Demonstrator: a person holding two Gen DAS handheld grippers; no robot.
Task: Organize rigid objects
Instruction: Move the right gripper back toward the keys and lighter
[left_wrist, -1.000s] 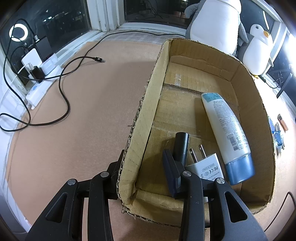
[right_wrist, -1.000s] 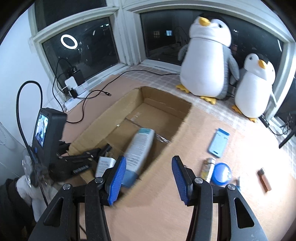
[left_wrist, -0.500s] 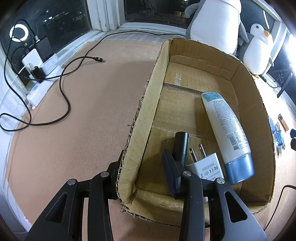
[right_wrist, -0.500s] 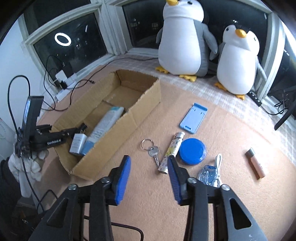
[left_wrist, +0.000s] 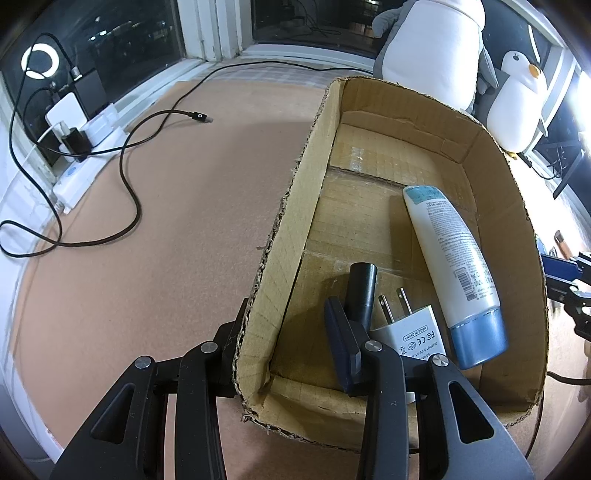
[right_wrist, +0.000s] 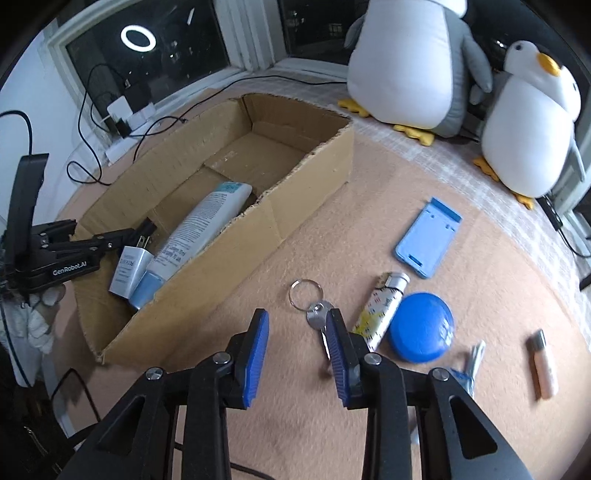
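Hovering with fingers parted and empty, the right gripper (right_wrist: 295, 354) faces the keys (right_wrist: 317, 317) at twelve o'clock on the counter (right_wrist: 424, 424) (thin, light, slippery: pinch the ring), while the left gripper (left_wrist: 284, 345) clamps the cardboard box (left_wrist: 288, 236) wall.

You're working on a desk (right_wrist: 461, 387) covered in tan, felt-like material, with a pale checked strip (right_wrist: 424, 147) along its far edge. Dark windows (right_wrist: 177, 48) in white frames wrap around the corner, and a ring light (right_wrist: 137, 38) is reflected in the glass. On the sill you have a white power strip (left_wrist: 79, 147) with chargers plugged in, and a black cable (left_wrist: 125, 184) trails across the desk
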